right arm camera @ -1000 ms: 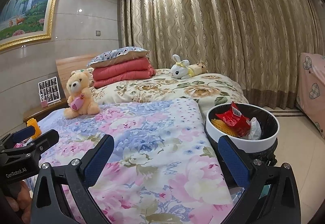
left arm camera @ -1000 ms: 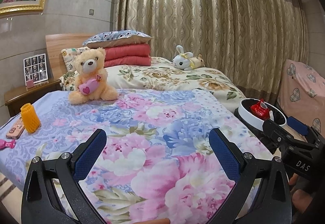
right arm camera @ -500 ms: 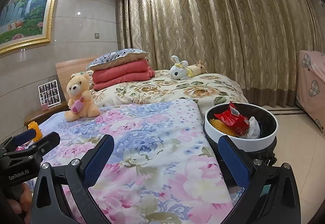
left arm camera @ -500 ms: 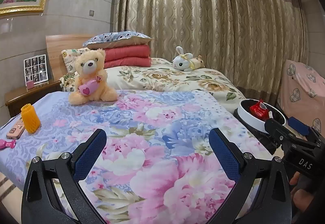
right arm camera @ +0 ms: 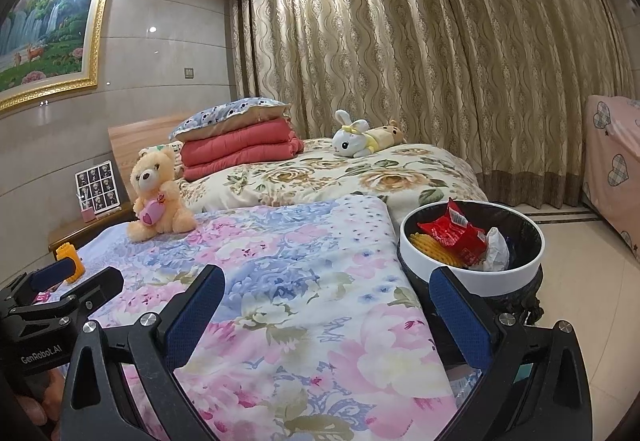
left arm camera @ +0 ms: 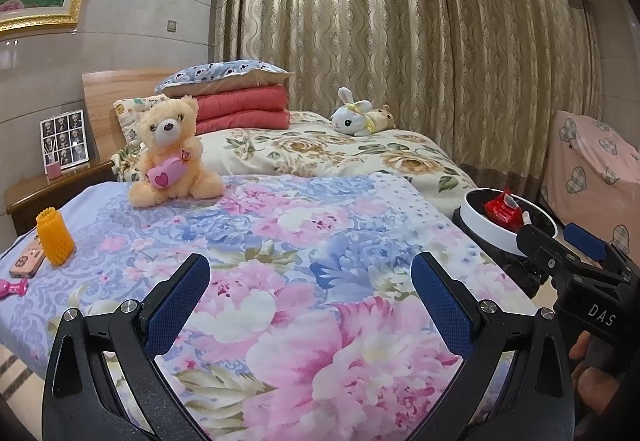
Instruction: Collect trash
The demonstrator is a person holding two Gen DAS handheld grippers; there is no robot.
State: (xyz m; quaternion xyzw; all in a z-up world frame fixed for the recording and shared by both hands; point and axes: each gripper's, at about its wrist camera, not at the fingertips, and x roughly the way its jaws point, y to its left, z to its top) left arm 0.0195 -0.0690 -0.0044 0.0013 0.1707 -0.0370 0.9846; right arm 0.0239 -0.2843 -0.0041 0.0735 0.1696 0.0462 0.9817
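Observation:
A white-rimmed trash bin (right arm camera: 472, 273) with a black liner stands on the floor at the bed's right side; it holds a red snack wrapper (right arm camera: 452, 237), yellow foam netting (right arm camera: 432, 247) and crumpled white paper (right arm camera: 496, 249). The bin (left arm camera: 500, 237) also shows at the right of the left wrist view. An orange foam net sleeve (left arm camera: 55, 237) stands upright on the floral bedspread at the left. My left gripper (left arm camera: 310, 293) is open over the bedspread, holding nothing. My right gripper (right arm camera: 326, 305) is open too, its right finger in front of the bin's rim.
On the bed sit a teddy bear (left arm camera: 172, 153), a plush rabbit (left arm camera: 356, 117), and folded red quilts under a pillow (left arm camera: 240, 105). A pink phone (left arm camera: 28, 261) and a small pink object (left arm camera: 12, 287) lie near the left edge. A nightstand (left arm camera: 52, 189) stands left, a pink covered piece (left arm camera: 592, 165) right.
Both views have drifted slightly; the right wrist view has tilted up a little. Both grippers stay open and empty.

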